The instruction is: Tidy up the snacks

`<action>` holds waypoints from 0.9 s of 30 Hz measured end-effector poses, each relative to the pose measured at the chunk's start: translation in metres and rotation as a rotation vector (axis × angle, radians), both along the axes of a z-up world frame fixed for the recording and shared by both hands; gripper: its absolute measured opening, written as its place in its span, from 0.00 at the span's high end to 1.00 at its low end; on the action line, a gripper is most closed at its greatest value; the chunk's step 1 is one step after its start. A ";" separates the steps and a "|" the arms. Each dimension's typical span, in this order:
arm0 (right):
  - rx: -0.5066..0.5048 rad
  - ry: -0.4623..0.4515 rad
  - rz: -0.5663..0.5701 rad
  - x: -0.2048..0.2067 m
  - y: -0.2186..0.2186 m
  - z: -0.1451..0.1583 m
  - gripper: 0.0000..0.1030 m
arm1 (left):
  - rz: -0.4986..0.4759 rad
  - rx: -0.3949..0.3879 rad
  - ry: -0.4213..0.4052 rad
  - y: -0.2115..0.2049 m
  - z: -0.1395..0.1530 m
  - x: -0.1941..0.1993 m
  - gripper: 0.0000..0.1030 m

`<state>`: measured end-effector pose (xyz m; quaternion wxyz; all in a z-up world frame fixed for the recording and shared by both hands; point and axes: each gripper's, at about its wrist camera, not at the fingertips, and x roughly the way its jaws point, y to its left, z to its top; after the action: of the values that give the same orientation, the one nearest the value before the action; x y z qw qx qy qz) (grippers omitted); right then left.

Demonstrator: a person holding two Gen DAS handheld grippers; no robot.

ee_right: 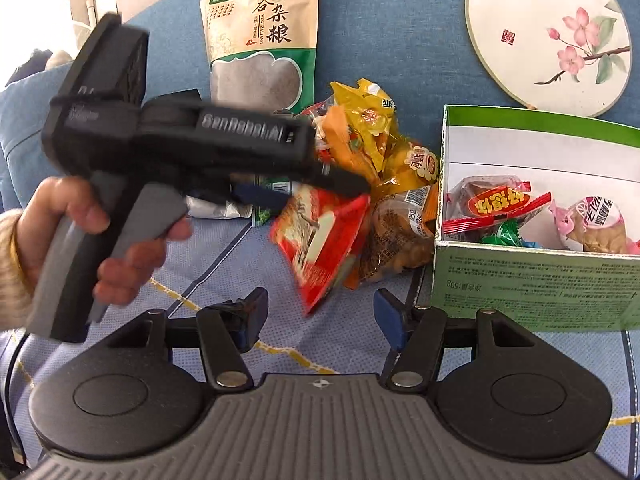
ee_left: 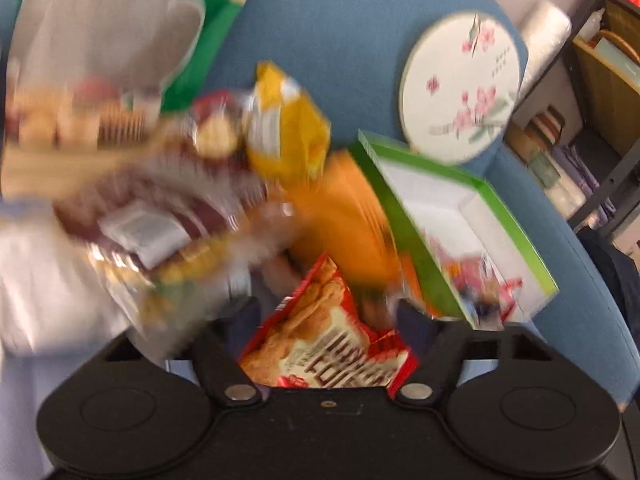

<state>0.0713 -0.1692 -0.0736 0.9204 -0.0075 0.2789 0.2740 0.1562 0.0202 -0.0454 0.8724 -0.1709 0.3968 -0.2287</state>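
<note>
My left gripper (ee_left: 324, 316) is shut on a red snack packet (ee_left: 324, 352) and holds it in the air; the same gripper (ee_right: 320, 190) and the hanging red packet (ee_right: 324, 240) show in the right wrist view. A pile of loose snack packets (ee_right: 372, 152) lies on the sofa beside a green-edged box (ee_right: 540, 280) that holds several wrapped snacks (ee_right: 496, 204). The box (ee_left: 452, 216) and the blurred pile (ee_left: 224, 184) also show in the left wrist view. My right gripper (ee_right: 318, 320) is open and empty, low in front of the pile.
A tall green-and-tan grain pouch (ee_right: 264, 36) leans on the blue sofa back (ee_right: 384, 32). A round floral fan (ee_right: 548, 32) rests at the right. A checked blue cover (ee_right: 224, 280) lies on the seat. Shelves (ee_left: 600, 92) stand at the far right.
</note>
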 end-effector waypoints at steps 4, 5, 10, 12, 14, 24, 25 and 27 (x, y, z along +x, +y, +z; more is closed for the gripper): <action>0.000 0.017 -0.012 0.002 0.000 0.001 0.05 | -0.030 -0.039 0.028 0.010 -0.008 -0.038 0.16; 0.006 0.027 -0.009 0.001 0.000 0.001 0.05 | -0.020 -0.061 0.036 0.015 -0.007 -0.046 0.16; 0.044 0.092 -0.014 -0.002 -0.001 0.002 0.05 | 0.009 -0.117 0.045 0.038 0.001 -0.065 0.06; 0.070 0.137 -0.020 -0.004 -0.002 0.001 0.05 | 0.005 -0.110 0.051 0.041 0.000 -0.066 0.06; 0.102 0.180 -0.039 -0.006 -0.006 0.000 0.04 | 0.002 -0.117 0.065 0.043 -0.004 -0.066 0.06; 0.112 0.196 -0.040 -0.008 -0.004 -0.002 0.19 | -0.004 -0.139 0.077 0.045 -0.009 -0.064 0.27; 0.111 0.193 -0.039 -0.008 -0.003 -0.002 0.19 | -0.004 -0.135 0.076 0.044 -0.010 -0.064 0.30; 0.109 0.190 -0.038 -0.008 -0.004 -0.002 0.21 | -0.007 -0.106 0.068 0.040 -0.011 -0.063 0.57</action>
<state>0.0636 -0.1727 -0.0755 0.8938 0.0737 0.3497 0.2709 0.0929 0.0602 -0.0564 0.8472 -0.2233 0.4142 -0.2464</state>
